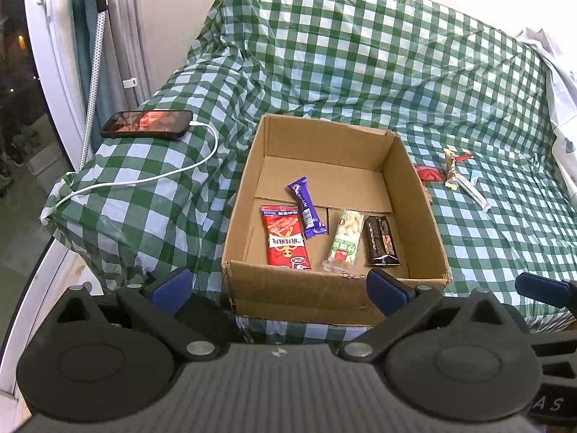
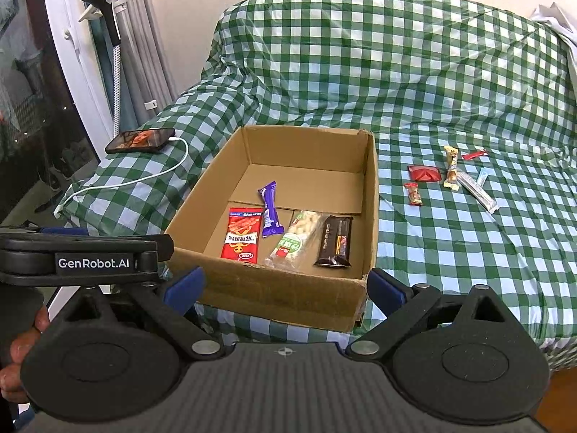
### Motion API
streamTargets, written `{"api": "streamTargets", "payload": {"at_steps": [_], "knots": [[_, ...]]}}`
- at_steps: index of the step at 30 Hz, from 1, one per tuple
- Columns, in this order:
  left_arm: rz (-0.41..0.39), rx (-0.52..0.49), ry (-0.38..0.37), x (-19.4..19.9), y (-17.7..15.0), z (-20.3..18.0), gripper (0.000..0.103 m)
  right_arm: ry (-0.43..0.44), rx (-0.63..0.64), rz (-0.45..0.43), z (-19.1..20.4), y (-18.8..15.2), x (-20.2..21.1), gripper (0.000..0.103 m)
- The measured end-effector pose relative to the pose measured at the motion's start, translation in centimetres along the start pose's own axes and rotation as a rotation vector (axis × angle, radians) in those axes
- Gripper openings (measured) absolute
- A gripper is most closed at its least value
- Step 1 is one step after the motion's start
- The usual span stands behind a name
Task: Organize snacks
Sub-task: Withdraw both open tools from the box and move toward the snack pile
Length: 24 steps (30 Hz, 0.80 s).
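An open cardboard box (image 1: 414, 195) (image 2: 371, 195) sits on a green checked cloth. Inside lie a red snack packet (image 1: 286, 240) (image 2: 242, 236), a purple bar (image 1: 305, 207) (image 2: 268, 209), a clear nut pack (image 1: 344, 240) (image 2: 297, 240) and a dark bar (image 1: 380, 240) (image 2: 335, 241). Right of the box lie loose snacks: a red wrapper (image 2: 423, 173), a small red pack (image 2: 414, 193), a beige bar (image 2: 451, 167) and a clear stick (image 2: 476, 189). My left gripper (image 1: 279, 287) is open and empty before the box's near wall. My right gripper (image 2: 285, 287) is open and empty at the box's near wall.
A phone (image 1: 147, 123) (image 2: 141, 140) on a white charging cable (image 1: 144, 180) lies on the raised cloth left of the box. A window frame and a hanging hose (image 1: 94, 72) stand at the left. The cloth rises over a back hump (image 2: 378, 54).
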<state>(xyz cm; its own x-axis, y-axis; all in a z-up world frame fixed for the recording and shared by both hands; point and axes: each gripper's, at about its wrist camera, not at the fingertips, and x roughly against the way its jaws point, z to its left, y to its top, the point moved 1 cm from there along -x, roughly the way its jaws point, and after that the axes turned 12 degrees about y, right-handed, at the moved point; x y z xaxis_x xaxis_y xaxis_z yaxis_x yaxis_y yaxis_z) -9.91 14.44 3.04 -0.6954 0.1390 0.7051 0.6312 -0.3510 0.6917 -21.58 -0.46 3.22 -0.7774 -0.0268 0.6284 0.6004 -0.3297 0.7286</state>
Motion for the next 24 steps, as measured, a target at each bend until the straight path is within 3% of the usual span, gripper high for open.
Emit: {"api": "streamTargets", "payload": {"at_steps": [24], "knots": [[0.032, -0.022, 0.012, -1.1, -0.1, -0.4, 0.103, 0.006, -0.047, 0.026, -0.6, -0.4, -0.9, 0.097]]}}
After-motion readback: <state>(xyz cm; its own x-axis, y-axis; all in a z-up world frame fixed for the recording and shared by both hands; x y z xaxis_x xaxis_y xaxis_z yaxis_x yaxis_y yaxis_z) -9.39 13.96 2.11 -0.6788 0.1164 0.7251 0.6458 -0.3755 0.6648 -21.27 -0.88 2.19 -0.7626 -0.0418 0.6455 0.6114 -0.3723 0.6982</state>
